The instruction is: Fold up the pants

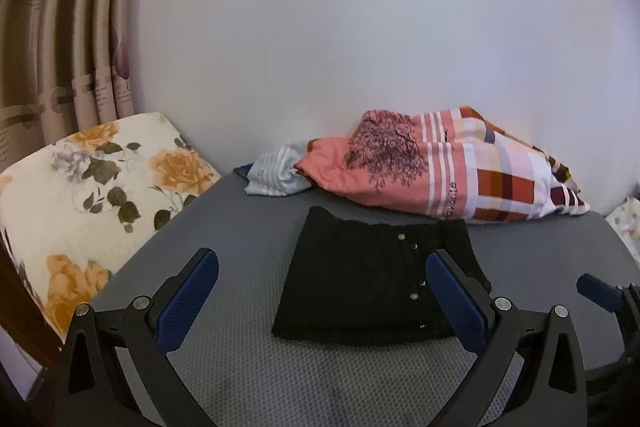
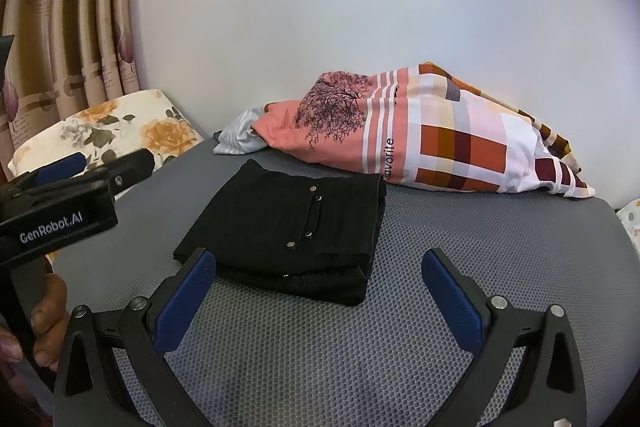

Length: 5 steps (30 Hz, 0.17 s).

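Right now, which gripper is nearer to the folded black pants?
Probably the left, though it's close. The left gripper hangs open over the pants' near edge, its right finger overlapping the cloth. The right gripper is open too, just short of the pants' near edge.

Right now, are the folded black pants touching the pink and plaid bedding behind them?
Apart. In the right wrist view, a strip of bare grey mat separates the far edge of the black pants from the bedding; the left wrist view agrees.
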Motion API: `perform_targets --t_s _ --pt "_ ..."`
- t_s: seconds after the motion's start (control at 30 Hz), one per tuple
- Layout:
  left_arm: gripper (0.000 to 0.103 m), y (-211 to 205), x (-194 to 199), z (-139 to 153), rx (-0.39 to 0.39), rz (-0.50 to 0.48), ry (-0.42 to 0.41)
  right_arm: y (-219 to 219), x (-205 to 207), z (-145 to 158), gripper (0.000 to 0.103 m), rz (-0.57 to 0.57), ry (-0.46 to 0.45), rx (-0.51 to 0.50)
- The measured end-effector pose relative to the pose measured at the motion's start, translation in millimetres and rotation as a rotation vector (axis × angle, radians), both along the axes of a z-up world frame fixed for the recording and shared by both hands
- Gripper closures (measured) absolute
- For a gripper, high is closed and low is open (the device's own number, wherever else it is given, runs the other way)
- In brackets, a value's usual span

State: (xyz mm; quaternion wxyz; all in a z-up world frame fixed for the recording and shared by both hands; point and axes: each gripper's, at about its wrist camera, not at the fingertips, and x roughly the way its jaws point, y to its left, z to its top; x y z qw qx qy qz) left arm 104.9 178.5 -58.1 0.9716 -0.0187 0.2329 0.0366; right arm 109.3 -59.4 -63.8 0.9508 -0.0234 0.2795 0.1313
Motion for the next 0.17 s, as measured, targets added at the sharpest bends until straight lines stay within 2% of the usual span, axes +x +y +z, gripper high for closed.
perform_targets --t_s 0.17 --pt "0.000 -2.7 -1.9 2.6 0.020 0.009 -0.008 0.8 0.9 -0.5 0.001 0.003 -0.001 -0.002"
